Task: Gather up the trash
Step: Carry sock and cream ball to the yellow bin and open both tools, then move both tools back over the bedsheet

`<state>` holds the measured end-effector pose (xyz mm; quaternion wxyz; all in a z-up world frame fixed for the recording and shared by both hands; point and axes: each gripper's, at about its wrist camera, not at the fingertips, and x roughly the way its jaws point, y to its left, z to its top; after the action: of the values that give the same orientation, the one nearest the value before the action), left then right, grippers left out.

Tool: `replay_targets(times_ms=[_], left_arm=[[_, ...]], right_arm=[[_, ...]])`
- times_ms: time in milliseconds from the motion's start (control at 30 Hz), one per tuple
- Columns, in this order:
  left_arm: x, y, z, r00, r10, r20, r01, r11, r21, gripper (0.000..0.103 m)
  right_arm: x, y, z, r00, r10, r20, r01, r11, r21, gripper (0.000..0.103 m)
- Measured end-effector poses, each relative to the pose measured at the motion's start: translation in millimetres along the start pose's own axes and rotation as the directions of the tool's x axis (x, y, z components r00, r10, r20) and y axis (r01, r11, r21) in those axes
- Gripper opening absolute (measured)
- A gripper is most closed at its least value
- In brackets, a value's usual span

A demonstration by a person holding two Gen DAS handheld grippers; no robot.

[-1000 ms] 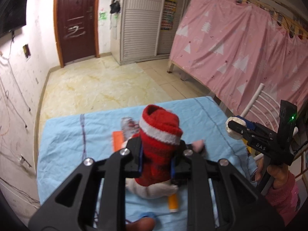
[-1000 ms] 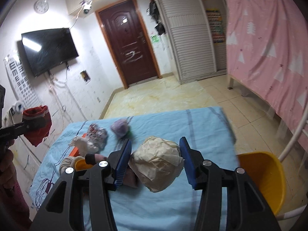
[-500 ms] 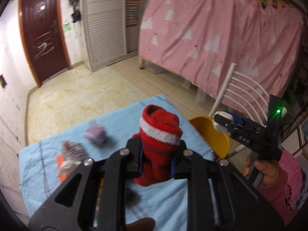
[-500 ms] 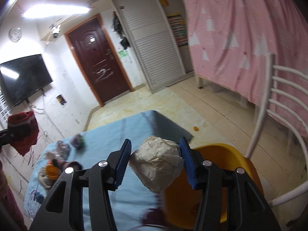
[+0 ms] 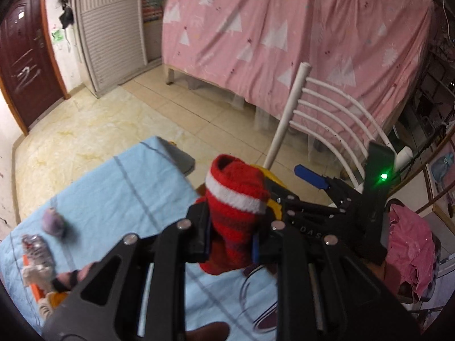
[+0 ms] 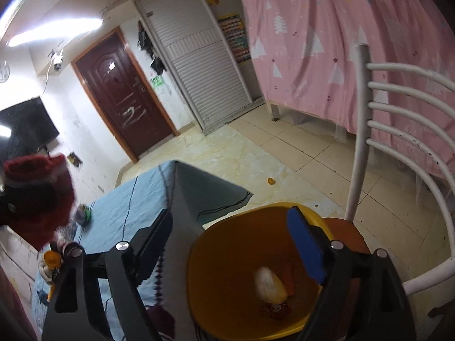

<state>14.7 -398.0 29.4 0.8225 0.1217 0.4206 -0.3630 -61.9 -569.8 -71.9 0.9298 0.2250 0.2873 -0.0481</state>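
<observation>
My left gripper (image 5: pixel 231 227) is shut on a red knitted sock (image 5: pixel 234 199) with a white band, held above the blue-clothed table's (image 5: pixel 128 187) right end, close to the yellow bin (image 5: pixel 274 183). The right gripper (image 6: pixel 230 217) hangs over the yellow bin (image 6: pixel 216 255), its jaws opening with nothing between them. A crumpled beige paper ball (image 6: pixel 268 284) lies in the bin beside an orange scrap. The sock (image 6: pixel 37 196) shows blurred at the left of the right wrist view. In the left wrist view, one blue pad (image 5: pixel 310 176) of the right gripper shows past the sock.
The bin stands on the brown seat of a white chair (image 6: pixel 359 142) beside the table. A purple ball (image 5: pixel 52 223), a crumpled wrapper (image 5: pixel 37 251) and orange pieces lie on the cloth at the left. A pink curtain hangs beyond the tiled floor.
The right gripper swung from over the table to over the yellow bin, opened, and the paper ball fell in. The left gripper carried the sock rightward toward the bin.
</observation>
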Motion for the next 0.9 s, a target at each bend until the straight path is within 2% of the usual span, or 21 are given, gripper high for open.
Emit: replay_targets(times_ms=[67, 133, 167, 200, 233, 367, 533, 900], left_arm=[[14, -8, 5, 1.000, -0.007, -0.021, 0.007, 1.000, -0.001, 0.022], [24, -13, 9, 0.999, -0.017, -0.044, 0.017, 1.000, 0.001, 0.032], [29, -16, 10, 0.998, -0.020, -0.051, 0.020, 1.000, 0.004, 0.037], [32, -20, 11, 0.998, -0.021, -0.056, 0.022, 1.000, 0.006, 0.050], [34, -22, 12, 0.998, -0.022, -0.057, 0.023, 1.000, 0.009, 0.054], [35, -29, 9, 0.998, -0.022, -0.061, 0.023, 0.999, 0.025, 0.054], [24, -24, 3, 0.998, -0.020, -0.058, 0.021, 1.000, 0.014, 0.054], [-33, 33, -11, 1.000, 0.010, 0.022, -0.009, 0.998, -0.067, 0.054]], right_arm=[[-4, -15, 1, 1.000, -0.013, 0.018, 0.012, 0.999, 0.045, 0.076], [-9, -30, 2, 0.999, -0.029, 0.031, 0.026, 0.996, 0.088, 0.076], [-13, -38, 3, 0.998, -0.039, 0.040, 0.035, 0.994, 0.107, 0.076], [-17, -44, 3, 0.998, -0.048, 0.048, 0.042, 0.992, 0.120, 0.076], [-20, -47, 2, 0.997, -0.052, 0.052, 0.045, 0.991, 0.125, 0.076], [-27, -54, 1, 0.996, -0.063, 0.056, 0.055, 0.990, 0.133, 0.076], [-26, -43, 1, 0.998, -0.047, 0.048, 0.041, 0.993, 0.110, 0.076], [-11, 34, 5, 1.000, 0.018, 0.010, -0.018, 1.000, -0.019, 0.077]])
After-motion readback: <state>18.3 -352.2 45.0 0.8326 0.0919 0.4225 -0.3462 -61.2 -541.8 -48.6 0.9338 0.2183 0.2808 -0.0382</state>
